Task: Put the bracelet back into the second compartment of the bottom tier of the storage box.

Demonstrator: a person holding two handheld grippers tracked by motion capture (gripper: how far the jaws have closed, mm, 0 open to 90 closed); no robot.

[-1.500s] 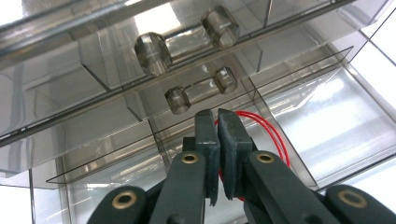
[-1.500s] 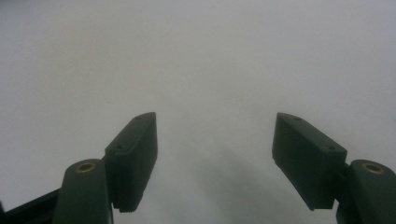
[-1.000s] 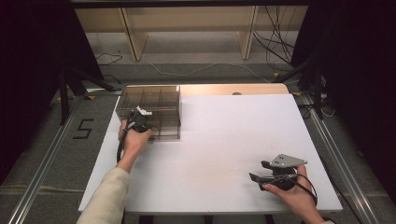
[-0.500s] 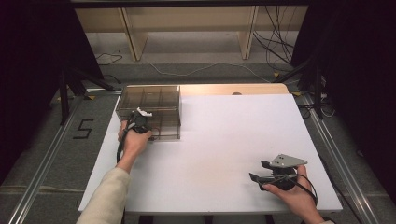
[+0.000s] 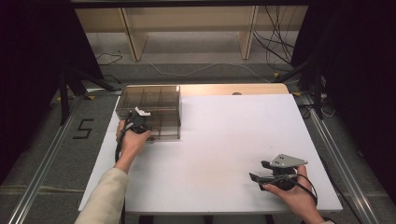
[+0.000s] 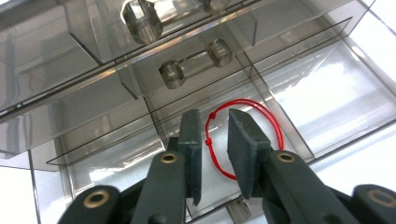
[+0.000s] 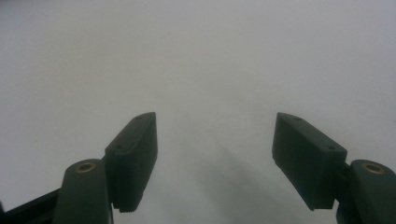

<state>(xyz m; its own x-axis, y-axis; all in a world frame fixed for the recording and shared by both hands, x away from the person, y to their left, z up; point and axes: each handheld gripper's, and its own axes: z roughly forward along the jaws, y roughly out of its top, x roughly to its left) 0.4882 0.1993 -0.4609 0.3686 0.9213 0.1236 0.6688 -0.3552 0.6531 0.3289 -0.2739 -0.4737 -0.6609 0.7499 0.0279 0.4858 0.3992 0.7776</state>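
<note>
One red string loop lies in the open drawer's middle compartment.

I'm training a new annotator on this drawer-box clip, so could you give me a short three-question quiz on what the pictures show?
1. True or false: the red string loop lies in a compartment of the pulled-out drawer of the clear drawer box.
2. Which tool is at the drawer? A) left tool B) right tool
3. Fill in: the right tool's jaws stand wide ____ over the bare white table.

Key
1. True. The loop rests on the drawer floor, and the left tool's jaws, which have just been opening, stand apart above it without pressing on it.
2. A
3. open
</note>
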